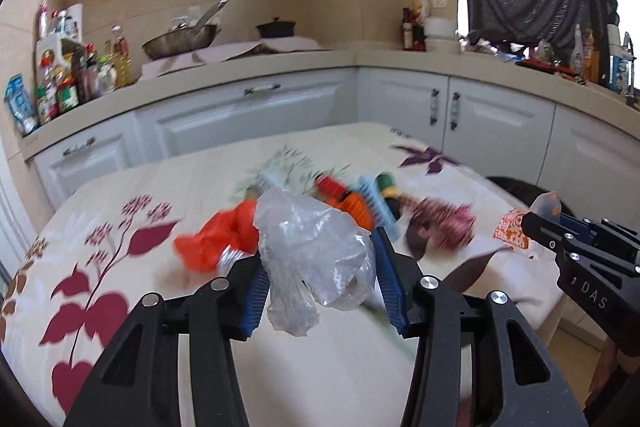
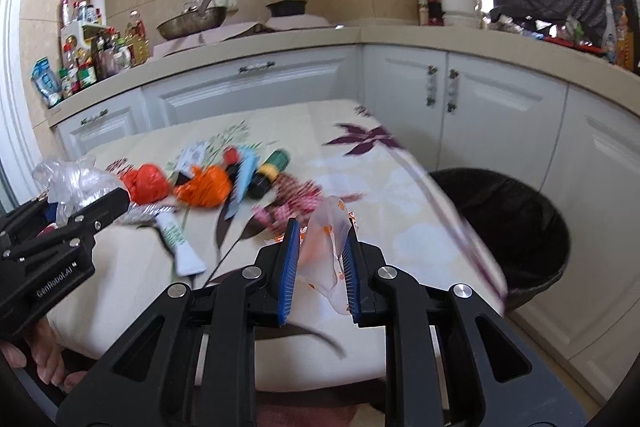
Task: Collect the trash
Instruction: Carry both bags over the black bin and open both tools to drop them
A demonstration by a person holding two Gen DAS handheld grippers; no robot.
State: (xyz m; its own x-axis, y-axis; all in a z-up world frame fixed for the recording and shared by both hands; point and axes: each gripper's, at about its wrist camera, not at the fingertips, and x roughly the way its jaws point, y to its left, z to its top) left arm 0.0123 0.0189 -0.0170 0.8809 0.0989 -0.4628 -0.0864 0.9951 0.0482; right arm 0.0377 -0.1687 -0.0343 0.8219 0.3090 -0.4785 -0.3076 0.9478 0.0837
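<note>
My left gripper (image 1: 320,255) is shut on a crumpled clear plastic bag (image 1: 312,247), which bulges between its blue pads and hangs above the table. My right gripper (image 2: 322,231) is shut on a thin translucent wrapper with orange dots (image 2: 324,255). That wrapper also shows at the right gripper's tip in the left wrist view (image 1: 514,233). Other trash lies on the floral tablecloth (image 2: 400,227): a red bag (image 2: 144,183), an orange bag (image 2: 204,187), a blue tube (image 2: 242,179), a dark bottle (image 2: 268,171), a pink patterned wrapper (image 2: 296,203) and a white tube (image 2: 180,243).
A black-lined trash bin (image 2: 520,223) stands on the floor off the table's right edge. White cabinets and a beige counter (image 2: 400,35) run behind, with a pan (image 2: 192,21), a pot and bottles on it. A person's hand (image 2: 44,355) shows at the lower left.
</note>
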